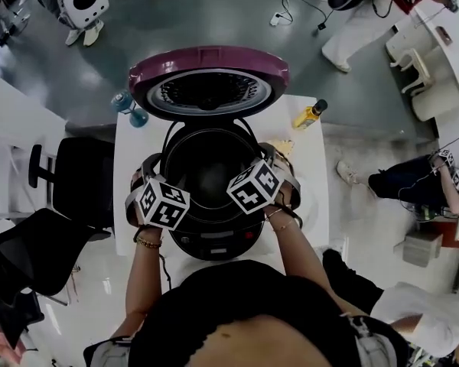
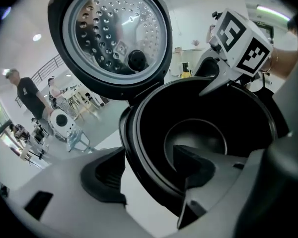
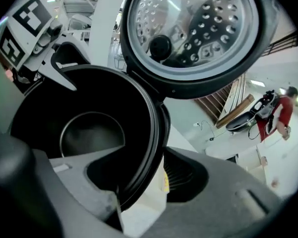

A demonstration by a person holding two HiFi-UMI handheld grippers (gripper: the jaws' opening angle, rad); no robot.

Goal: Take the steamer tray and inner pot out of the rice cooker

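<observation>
Both left gripper (image 2: pixel 149 180) and right gripper (image 3: pixel 141 182) have fingers open, unclamped, astride opposite rims of the inner pot (image 1: pixel 206 176), seated in the rice cooker (image 1: pixel 214 243) at the centre of the desk (image 1: pixel 306 155); best to clamp evenly and lift straight up, clear of the lid (image 1: pixel 209 90).

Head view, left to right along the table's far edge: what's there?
blue bottle → rice cooker lid, open → yellow bottle

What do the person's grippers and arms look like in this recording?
The left tongs and right tongs are grey plastic with black ribbed pads. Each carries a white cube printed with black square markers: left cube, right cube. No sleeves; a beaded bracelet on the left wrist, thin bangles on the right.
</observation>
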